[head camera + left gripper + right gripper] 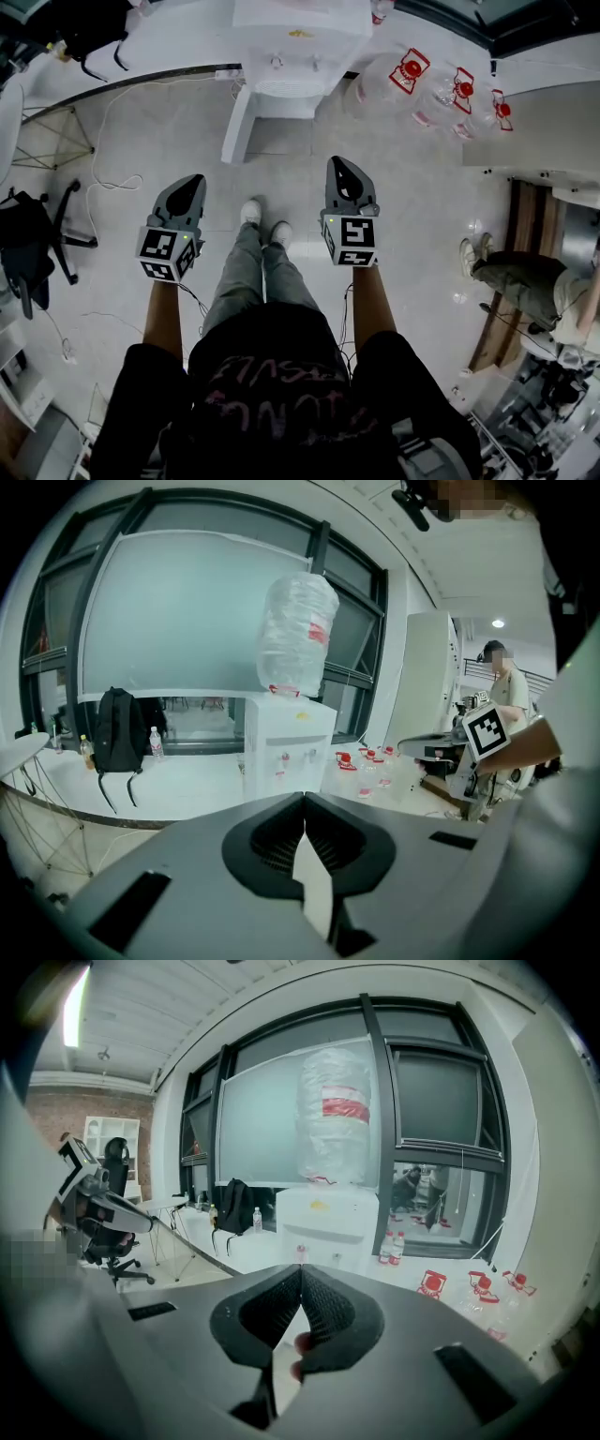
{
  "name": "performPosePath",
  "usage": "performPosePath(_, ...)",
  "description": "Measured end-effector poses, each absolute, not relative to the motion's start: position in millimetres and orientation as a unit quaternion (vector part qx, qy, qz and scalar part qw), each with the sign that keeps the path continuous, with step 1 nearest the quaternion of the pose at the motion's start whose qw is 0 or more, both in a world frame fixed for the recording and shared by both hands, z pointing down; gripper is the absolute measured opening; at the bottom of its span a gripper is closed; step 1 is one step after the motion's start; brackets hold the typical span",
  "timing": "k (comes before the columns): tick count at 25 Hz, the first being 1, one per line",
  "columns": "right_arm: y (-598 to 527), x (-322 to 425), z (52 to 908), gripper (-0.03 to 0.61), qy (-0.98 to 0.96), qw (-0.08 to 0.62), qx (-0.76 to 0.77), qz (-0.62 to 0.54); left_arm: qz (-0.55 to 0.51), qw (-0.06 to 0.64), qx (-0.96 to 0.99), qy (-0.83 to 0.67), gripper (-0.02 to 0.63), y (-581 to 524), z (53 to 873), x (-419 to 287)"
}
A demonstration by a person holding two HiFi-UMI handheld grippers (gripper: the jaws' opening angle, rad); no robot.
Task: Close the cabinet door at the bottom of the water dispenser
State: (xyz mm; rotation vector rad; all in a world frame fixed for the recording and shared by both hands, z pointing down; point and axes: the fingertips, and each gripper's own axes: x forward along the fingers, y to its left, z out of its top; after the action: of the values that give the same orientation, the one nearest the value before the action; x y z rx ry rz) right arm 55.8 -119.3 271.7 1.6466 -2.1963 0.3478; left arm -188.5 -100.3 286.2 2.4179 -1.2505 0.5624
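Masking the water dispenser [286,747] base up close: left gripper [303,799], right gripper [301,1271].

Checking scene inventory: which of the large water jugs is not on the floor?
The jug mounted neck-down on the white water dispenser; the other jugs, red-capped, lie on the floor beside it.

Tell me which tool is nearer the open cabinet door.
Left. The left tool is just left of the cabinet door; the right tool is farther off on its right.
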Motion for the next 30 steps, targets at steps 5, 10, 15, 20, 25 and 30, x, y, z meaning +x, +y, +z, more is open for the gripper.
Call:
performPosePath(5, -139.3, 46.9, 293.9, 0.014, -0.773, 0.197, 0.591, 0.124, 0.201, 0.193, 0.858, -0.431, 0.015, -118.2, 317.6, -200.2)
performPosePath(10, -164.7, 38.2, 323.4, 0.014, -0.762, 0.199, 0.602, 0.128, 0.206, 0.206, 0.864, -0.41, 0.015, -137.0, 355.3, -210.3)
performPosePath(15, -183.7, 31.4, 357.6, 0.014, -0.761, 0.203, 0.603, 0.125, 0.21, 0.202, 0.869, -0.399, 0.015, -156.7, 391.7, -212.3)
performPosePath(20, -188.1, 24.5, 402.4, 0.014, -0.765, 0.204, 0.597, 0.131, 0.208, 0.202, 0.868, -0.404, 0.015, -162.8, 434.0, -217.8)
performPosePath(25, -186.5, 30.0, 452.5, 0.014, -0.762, 0.187, 0.602, 0.149, 0.201, 0.197, 0.86, -0.426, 0.015, -167.6, 479.0, -224.7)
performPosePath(30, -187.4, 30.1, 505.4, 0.014, -0.777, 0.188, 0.584, 0.144, 0.192, 0.193, 0.849, -0.453, 0.015, -169.1, 531.5, -232.7)
